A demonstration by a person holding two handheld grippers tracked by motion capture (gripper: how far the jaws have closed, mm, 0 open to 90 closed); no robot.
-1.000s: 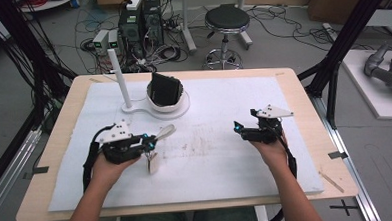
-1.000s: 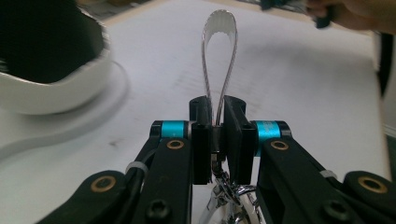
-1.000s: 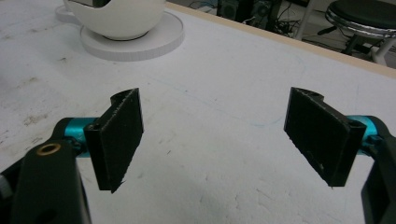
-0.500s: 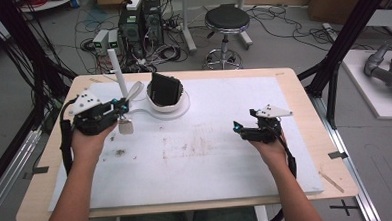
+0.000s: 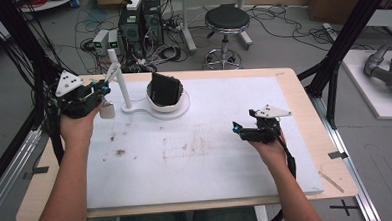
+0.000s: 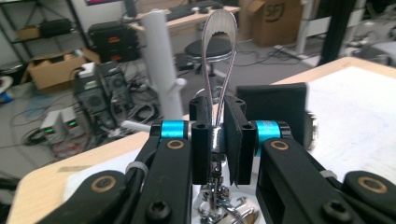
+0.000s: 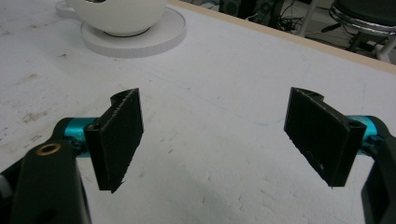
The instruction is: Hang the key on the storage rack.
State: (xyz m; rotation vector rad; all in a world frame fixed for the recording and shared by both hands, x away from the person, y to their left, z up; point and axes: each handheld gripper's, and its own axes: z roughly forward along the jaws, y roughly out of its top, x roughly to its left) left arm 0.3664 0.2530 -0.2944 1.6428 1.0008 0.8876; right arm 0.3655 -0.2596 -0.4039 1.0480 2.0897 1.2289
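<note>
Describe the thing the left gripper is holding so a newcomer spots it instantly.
Start at the white stand at the back of the table's white mat: a bowl on a round base with an upright peg post to its left. Just left of that post, the left gripper is shut on a keyring. It is the only metal piece there: a thin silver loop standing above the jaws, rings dangling beneath.

Left gripper (image 6: pixel 215 135) was black with cyan bands, brass-coloured pivots and a grey plate on top. The keyring loop (image 6: pixel 218 51) in its jaws was shiny silver. The stand (image 5: pixel 125 88) was white, as was the bowl (image 5: pixel 169 100), with a black box (image 5: pixel 163 88) in it. The mat (image 5: pixel 210 145) was white with brown stains; the table (image 5: pixel 303 91) was light wood. Right gripper (image 5: pixel 241 130) was black with cyan.
</note>
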